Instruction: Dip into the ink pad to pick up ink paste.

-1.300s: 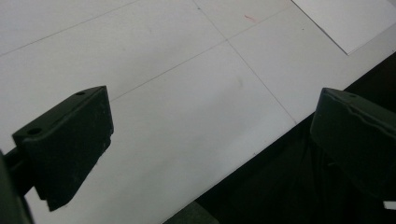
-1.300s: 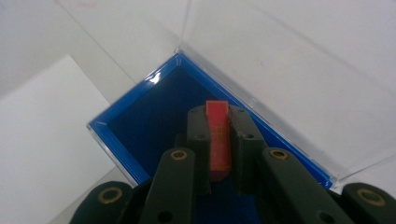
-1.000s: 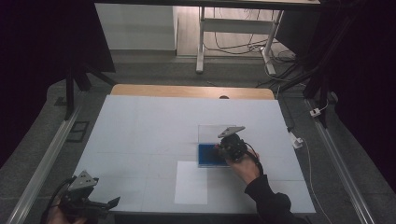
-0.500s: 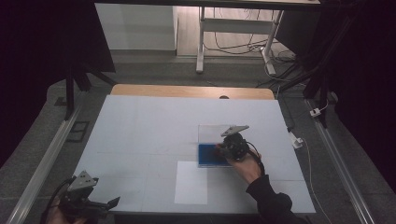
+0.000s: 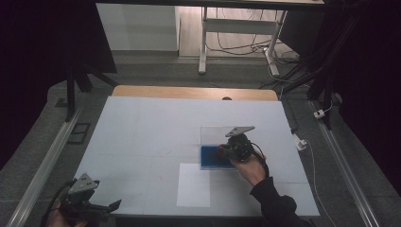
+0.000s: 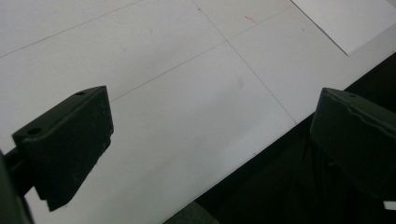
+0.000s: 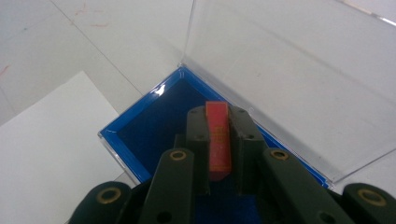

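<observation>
From the high view, the right gripper (image 5: 226,152) sits over a blue-lined box (image 5: 210,157) whose clear lid (image 5: 215,135) stands open behind it, right of the table's (image 5: 142,132) middle, with a white sheet (image 5: 194,185) lying just in front of the box. What the jaws carry cannot be made out from up there. The right gripper view settles it: the jaws are clamped on a thin red strip (image 7: 218,140) (faint lettering, too small to read), held on edge above the blue lining. The left gripper (image 5: 101,208) rests at the table's near left corner; its own view shows the jaws wide apart, with nothing between them, over the table's edge.
</observation>
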{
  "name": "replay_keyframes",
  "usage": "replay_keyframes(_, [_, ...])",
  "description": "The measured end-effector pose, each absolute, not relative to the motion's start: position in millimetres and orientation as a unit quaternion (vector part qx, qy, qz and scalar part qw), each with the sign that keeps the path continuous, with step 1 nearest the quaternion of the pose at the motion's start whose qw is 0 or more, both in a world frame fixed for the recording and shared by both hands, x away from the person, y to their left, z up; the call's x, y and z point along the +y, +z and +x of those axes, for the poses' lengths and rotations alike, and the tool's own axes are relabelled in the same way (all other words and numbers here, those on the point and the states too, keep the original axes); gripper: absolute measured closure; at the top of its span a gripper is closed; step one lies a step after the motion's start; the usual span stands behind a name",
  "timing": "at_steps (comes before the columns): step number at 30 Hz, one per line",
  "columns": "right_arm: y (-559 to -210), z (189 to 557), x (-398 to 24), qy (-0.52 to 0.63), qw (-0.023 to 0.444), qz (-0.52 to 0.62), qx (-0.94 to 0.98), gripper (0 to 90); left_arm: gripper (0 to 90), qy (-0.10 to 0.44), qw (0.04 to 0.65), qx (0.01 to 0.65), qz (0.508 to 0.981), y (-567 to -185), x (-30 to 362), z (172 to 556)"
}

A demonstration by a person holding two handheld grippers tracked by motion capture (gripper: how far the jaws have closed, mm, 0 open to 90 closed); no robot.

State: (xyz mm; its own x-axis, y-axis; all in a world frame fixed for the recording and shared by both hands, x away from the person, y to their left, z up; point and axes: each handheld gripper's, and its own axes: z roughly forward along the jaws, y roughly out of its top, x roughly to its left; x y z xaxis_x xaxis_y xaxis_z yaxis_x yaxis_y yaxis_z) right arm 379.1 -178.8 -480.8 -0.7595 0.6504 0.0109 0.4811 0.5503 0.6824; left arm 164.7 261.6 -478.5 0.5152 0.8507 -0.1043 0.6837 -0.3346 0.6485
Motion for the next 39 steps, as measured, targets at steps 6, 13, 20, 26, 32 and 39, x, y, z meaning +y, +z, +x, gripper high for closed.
replay_keyframes(6, [-478, 377, -180, 0.352, 0.122, 0.321, 0.871, 80.0, 0.0, 0.128, 0.329, 0.478, 0.804, -478, 263, 164])
replay_keyframes(13, [-472, 374, -184, 0.364, 0.116, 0.321, 0.867, 80.0, 0.0, 0.127, 0.335, 0.484, 0.798, -478, 265, 164])
replay_keyframes(20, [-470, 370, -185, 0.369, 0.111, 0.314, 0.868, 79.9, 0.0, 0.126, 0.339, 0.481, 0.799, -478, 265, 164])
replay_keyframes(26, [-466, 364, -187, 0.375, 0.109, 0.308, 0.868, 79.9, 0.0, 0.122, 0.339, 0.477, 0.801, -478, 265, 164])
replay_keyframes(32, [-463, 357, -187, 0.381, 0.105, 0.295, 0.870, 80.0, 0.0, 0.122, 0.338, 0.476, 0.803, -478, 264, 164])
replay_keyframes(39, [-459, 350, -185, 0.386, 0.100, 0.283, 0.872, 79.9, 0.0, 0.120, 0.340, 0.473, 0.804, -478, 264, 164])
